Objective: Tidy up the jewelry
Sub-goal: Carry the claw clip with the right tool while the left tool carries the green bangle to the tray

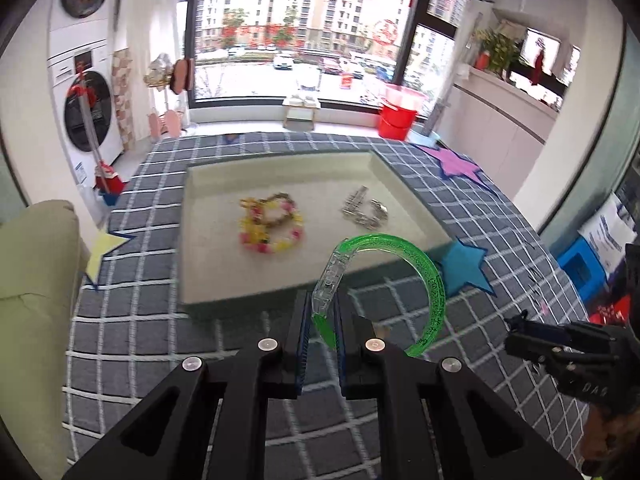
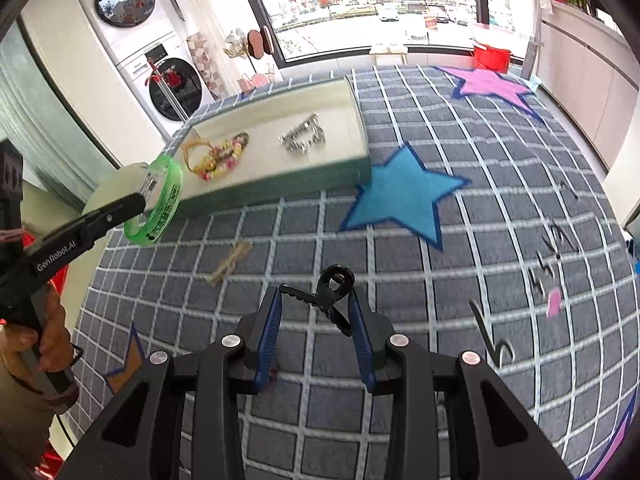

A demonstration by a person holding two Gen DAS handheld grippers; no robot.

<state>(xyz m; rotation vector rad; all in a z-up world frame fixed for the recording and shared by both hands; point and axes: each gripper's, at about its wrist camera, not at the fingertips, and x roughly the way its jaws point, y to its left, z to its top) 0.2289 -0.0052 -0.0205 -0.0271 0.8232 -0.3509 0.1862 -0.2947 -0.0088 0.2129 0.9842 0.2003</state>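
Observation:
My left gripper [image 1: 321, 322] is shut on a green translucent bangle [image 1: 428, 276] with a clear clasp, held above the near edge of the pale tray [image 1: 280, 168]. In the right wrist view the same bangle [image 2: 160, 208] hangs off the left gripper's fingers [image 2: 116, 210] beside the tray's near left corner [image 2: 280, 188]. Inside the tray lie a yellow and pink bead bracelet [image 1: 270, 222] and a silver link bracelet [image 1: 366, 210]. My right gripper [image 2: 316, 312] is shut on a black hair claw clip [image 2: 332, 292], lifted over the checked cloth.
The table wears a grey checked cloth [image 2: 400, 280] with blue [image 2: 404, 192], pink [image 2: 492, 84] and yellow [image 1: 105, 248] star patches. A small tan piece [image 2: 230, 266] lies on the cloth ahead of my right gripper. A pale cushion [image 1: 36, 280] sits off the left edge.

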